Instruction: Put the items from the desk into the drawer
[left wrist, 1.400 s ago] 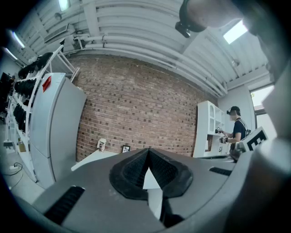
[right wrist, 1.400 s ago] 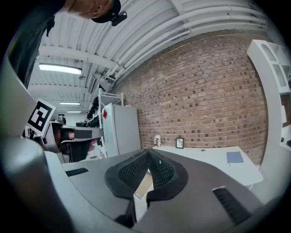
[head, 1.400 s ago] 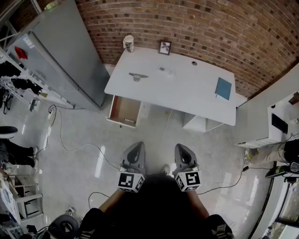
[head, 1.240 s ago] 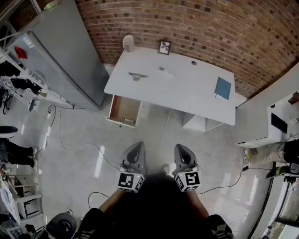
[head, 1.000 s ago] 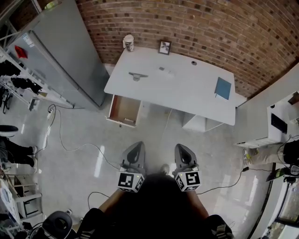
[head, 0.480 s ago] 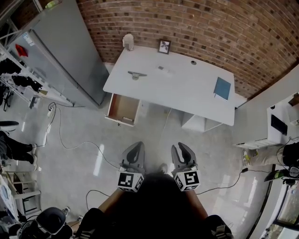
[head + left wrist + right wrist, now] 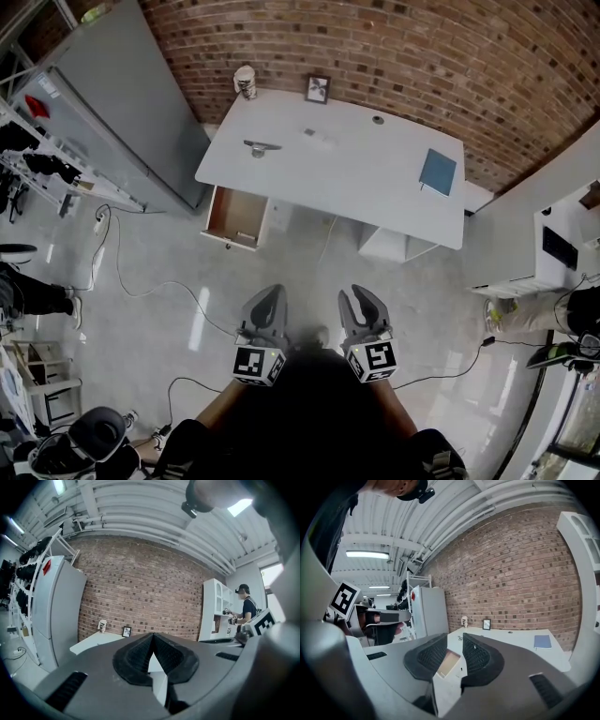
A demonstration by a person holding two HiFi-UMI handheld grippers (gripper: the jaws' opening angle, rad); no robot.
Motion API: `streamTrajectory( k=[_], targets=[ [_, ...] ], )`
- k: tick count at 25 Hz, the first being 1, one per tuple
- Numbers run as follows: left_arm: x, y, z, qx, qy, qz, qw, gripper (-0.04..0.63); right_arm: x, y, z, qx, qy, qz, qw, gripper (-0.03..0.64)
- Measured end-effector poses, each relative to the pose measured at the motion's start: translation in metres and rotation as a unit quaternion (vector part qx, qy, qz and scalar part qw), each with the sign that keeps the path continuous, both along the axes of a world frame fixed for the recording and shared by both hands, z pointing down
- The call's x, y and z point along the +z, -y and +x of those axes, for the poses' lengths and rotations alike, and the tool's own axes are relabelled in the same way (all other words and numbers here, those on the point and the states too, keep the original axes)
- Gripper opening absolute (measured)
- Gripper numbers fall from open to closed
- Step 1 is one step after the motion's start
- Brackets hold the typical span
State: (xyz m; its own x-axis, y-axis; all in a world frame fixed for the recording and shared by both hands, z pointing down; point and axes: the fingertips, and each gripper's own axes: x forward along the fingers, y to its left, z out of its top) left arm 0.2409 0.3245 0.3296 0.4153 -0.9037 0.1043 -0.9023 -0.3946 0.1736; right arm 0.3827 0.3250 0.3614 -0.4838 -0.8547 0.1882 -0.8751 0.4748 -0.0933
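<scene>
Two grippers hang over the floor, well short of the desk (image 7: 356, 187). Left gripper (image 7: 266, 298): jaws together, empty. Right gripper (image 7: 359, 300): jaws just been opening, now narrowly apart, nothing between. Book (image 7: 437, 172) lies by the desk's right edge, cup (image 7: 245, 82) at its far left corner. Drawer (image 7: 234, 217) stands open under the near left corner.

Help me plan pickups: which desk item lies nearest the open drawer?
The grey object at the left desk edge beside the drawer; cup, picture frame and blue notebook lie farther.
</scene>
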Motion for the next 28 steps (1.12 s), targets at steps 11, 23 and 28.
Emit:
streamTrajectory(
  k=[11, 23, 28],
  targets=[
    [0.015, 0.02, 0.021, -0.011, 0.01, -0.008, 0.9998, 0.0, 0.016, 0.027, 0.028, -0.006, -0.001, -0.008, 1.0, 0.074],
    [0.013, 0.157, 0.004, 0.005, -0.022, -0.003, 0.9997, 0.0, 0.007, 0.144, 0.003, 0.0, -0.021, -0.009, 1.0, 0.074],
    [0.013, 0.218, -0.012, 0.021, -0.025, -0.015, 0.9994, 0.0, 0.005, 0.2, -0.021, 0.001, -0.03, -0.017, 0.999, 0.074]
  ],
)
